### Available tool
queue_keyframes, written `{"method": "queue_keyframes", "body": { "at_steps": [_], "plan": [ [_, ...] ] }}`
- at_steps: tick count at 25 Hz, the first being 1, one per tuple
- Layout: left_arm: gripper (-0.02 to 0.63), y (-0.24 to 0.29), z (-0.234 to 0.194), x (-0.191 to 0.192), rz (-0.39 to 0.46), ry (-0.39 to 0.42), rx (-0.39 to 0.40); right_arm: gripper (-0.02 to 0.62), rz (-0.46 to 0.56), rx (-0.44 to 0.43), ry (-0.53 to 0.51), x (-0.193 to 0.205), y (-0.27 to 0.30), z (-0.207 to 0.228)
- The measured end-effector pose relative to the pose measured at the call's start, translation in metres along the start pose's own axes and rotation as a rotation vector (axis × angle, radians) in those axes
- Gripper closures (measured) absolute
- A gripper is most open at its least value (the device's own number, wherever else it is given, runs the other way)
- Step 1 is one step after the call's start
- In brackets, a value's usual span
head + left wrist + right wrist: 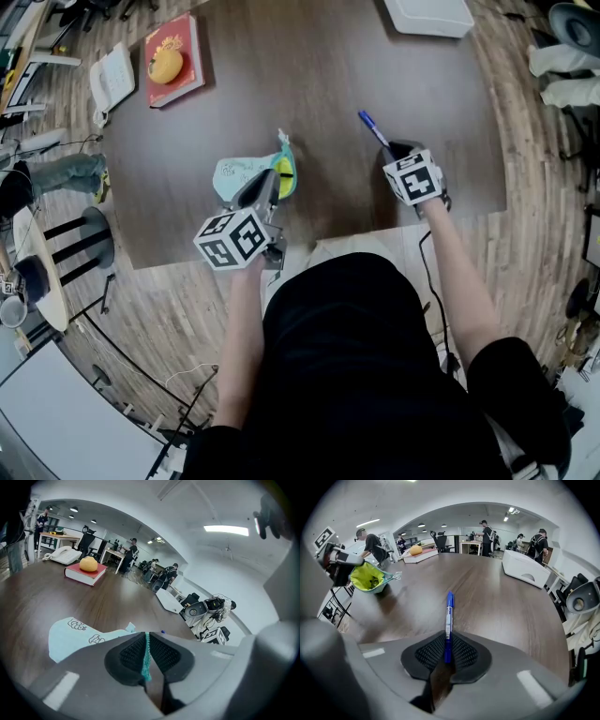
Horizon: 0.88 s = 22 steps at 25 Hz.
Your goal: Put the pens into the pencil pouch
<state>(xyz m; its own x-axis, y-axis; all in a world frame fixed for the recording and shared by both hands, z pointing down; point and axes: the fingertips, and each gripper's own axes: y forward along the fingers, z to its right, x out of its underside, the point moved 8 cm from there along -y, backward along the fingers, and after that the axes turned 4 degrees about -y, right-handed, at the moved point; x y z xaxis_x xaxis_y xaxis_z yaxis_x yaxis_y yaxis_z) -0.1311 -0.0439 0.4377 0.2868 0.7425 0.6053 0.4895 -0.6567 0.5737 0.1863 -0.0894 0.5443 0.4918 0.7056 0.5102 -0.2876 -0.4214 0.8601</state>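
A pale blue pencil pouch (246,174) with a yellow lining lies on the brown table (319,75), its mouth held up and open toward the right. My left gripper (265,192) is shut on the pouch's teal zipper edge (146,656). The pouch (75,634) spreads out to the left in the left gripper view. My right gripper (398,155) is shut on a blue pen (448,625), which sticks out past the jaws above the table. In the head view the pen (372,127) points up and left. From the right gripper view the open pouch (369,577) hangs at far left.
A red book (172,58) with a yellow round object (166,65) on it sits at the table's far left, next to a white phone (112,79). A white box (428,15) rests at the far edge. The table's near edge runs just below both grippers.
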Motion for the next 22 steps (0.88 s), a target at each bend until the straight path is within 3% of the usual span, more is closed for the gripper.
{"method": "queue_keyframes", "body": {
  "at_steps": [10, 22],
  "plan": [
    [0.583, -0.008, 0.001, 0.000, 0.021, -0.010, 0.001, 0.549, -0.001, 0.010, 0.011, 0.000, -0.003, 0.000],
    [0.583, -0.022, -0.005, 0.003, 0.052, -0.028, 0.010, 0.549, 0.031, -0.048, -0.008, -0.008, -0.021, -0.026]
  ]
}}
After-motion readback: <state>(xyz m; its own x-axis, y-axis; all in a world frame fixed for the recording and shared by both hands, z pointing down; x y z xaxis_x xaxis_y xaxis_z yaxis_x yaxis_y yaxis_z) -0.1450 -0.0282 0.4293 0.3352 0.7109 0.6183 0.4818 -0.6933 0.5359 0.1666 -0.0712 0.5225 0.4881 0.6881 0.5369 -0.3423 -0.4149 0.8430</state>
